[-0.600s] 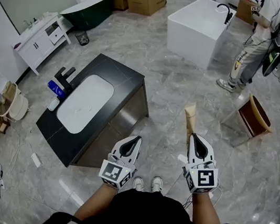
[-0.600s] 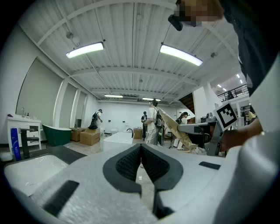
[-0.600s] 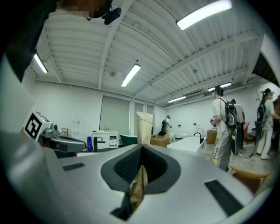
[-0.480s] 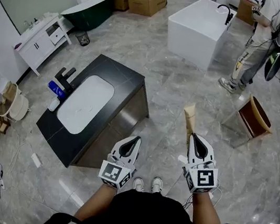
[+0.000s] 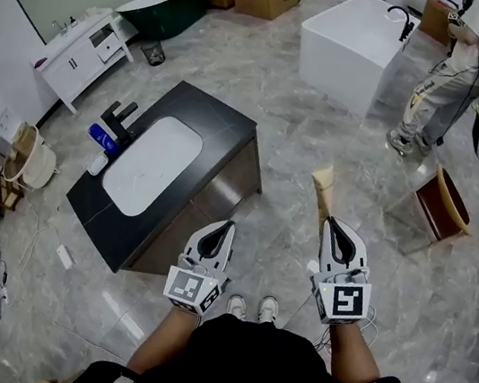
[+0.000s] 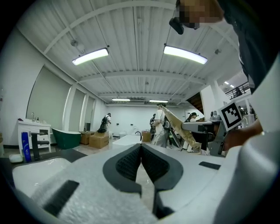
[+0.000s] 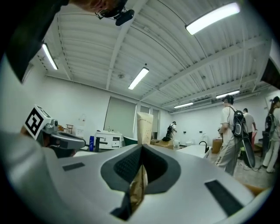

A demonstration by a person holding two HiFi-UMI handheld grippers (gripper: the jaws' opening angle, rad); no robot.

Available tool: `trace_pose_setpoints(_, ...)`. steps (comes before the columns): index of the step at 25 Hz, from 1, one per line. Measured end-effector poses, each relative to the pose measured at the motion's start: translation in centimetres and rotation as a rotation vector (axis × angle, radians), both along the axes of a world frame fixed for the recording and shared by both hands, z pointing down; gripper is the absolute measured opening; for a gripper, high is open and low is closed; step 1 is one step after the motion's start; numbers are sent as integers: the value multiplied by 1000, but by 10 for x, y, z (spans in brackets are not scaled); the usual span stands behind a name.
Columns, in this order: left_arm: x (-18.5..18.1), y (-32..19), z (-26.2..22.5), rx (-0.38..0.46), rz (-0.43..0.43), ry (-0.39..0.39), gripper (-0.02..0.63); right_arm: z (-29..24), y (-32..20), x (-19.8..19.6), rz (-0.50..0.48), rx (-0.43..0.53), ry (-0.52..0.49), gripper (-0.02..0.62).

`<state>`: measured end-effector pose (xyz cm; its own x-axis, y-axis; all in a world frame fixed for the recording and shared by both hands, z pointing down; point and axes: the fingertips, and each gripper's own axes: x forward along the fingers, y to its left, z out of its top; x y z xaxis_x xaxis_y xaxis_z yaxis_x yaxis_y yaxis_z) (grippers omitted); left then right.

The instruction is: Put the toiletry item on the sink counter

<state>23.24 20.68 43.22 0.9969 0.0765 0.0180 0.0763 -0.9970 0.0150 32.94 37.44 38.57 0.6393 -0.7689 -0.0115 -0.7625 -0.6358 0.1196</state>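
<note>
The right gripper (image 5: 334, 222) is clamping its jaws tight on one end of a beige toiletry tube (image 5: 322, 189), which is sticking out past the tips in the air, to the right of the dark sink counter (image 5: 229, 134) and well apart from it. The left gripper (image 5: 228, 224) is hovering near the counter's front corner, jaws pressed together on nothing. A blue bottle (image 5: 101, 137) is standing on the counter's left edge.

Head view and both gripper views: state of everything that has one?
left tongs: shut, nothing between them.
right tongs: shut on tube.
tube: gripped at one end, rest sticking out past the tips, above the floor, not yet at the sink counter.
blue bottle: upright on the counter.
</note>
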Motion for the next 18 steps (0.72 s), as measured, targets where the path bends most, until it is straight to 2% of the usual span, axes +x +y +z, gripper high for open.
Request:
trace_pose_setpoints(7,-26,-50,-4,16,-137,4,8,-7,-75,-11,-165,16,-1,6)
trace_pose_setpoints(13,-70,-109,-4,8,-256,-4,8,-11,-155,-41,-309,-3,5,6)
trace_pose_setpoints(18,-113,-178,3,2,-363,3,8,-8,-231,-68,-377,10,14,6)
